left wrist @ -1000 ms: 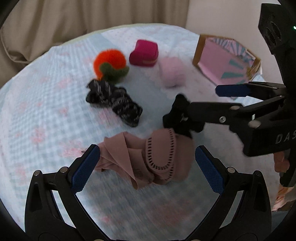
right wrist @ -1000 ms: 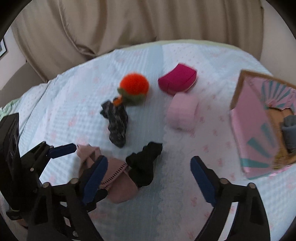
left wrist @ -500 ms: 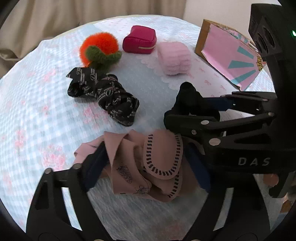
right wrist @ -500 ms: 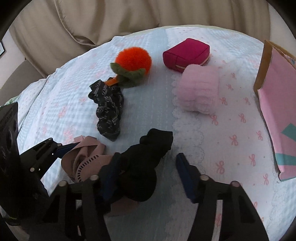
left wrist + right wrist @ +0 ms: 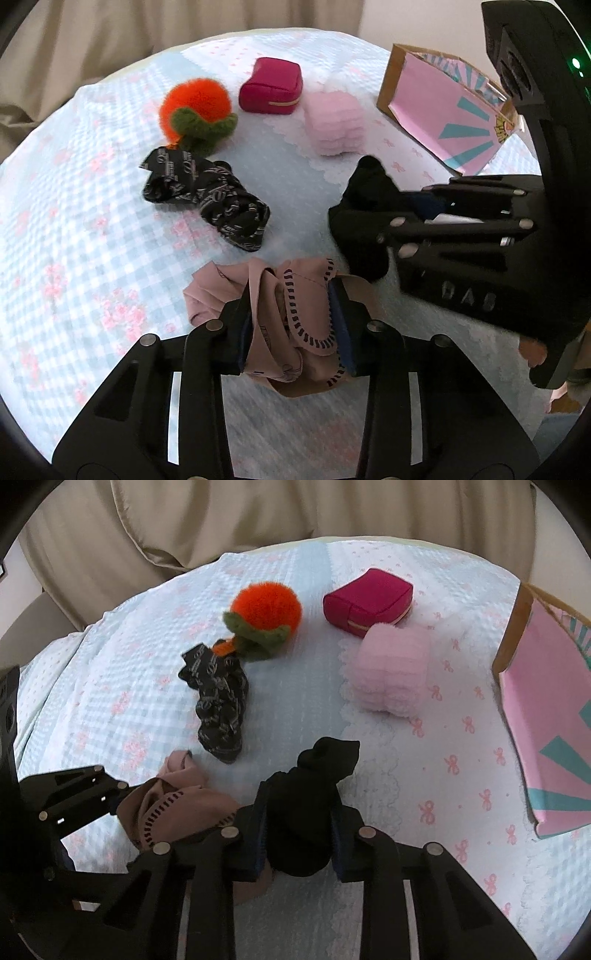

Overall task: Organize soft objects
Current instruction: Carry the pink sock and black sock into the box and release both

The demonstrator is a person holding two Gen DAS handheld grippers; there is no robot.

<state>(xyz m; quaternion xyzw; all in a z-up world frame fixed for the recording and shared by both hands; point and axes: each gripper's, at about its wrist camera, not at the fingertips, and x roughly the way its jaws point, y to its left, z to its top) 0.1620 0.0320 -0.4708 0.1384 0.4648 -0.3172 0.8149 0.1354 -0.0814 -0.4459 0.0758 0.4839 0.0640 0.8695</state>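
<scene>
A: What do the fingers hold at this moment?

B: The left gripper (image 5: 291, 328) is clenched on the beige-pink cloth (image 5: 295, 314), which is bunched between its two blue pads. The right gripper (image 5: 297, 834) is clenched on the black cloth (image 5: 314, 797), and the top of this cloth stands up above the fingers.

A: Are the two cloths apart?

B: They are very close, side by side on the bedspread (image 5: 147, 686). I cannot tell if they touch each other, or if either one is lifted off the surface.

A: And around them?

B: Beyond them lies a black patterned cloth (image 5: 207, 199), then an orange fluffy toy (image 5: 195, 107), a magenta pouch (image 5: 271, 90) and a pink fluffy roll (image 5: 336, 122). The pink paper bag (image 5: 546, 720) is on the right side, well apart from the grippers.

A: So which step is this?

B: I judge it is the grasp step, with both pieces taken together. The next move probably asks to lift them and carry them to the bag, if the bag is the place for them. The loose ends may drag or catch on the bag's edge, so the grip must remain firm.
</scene>
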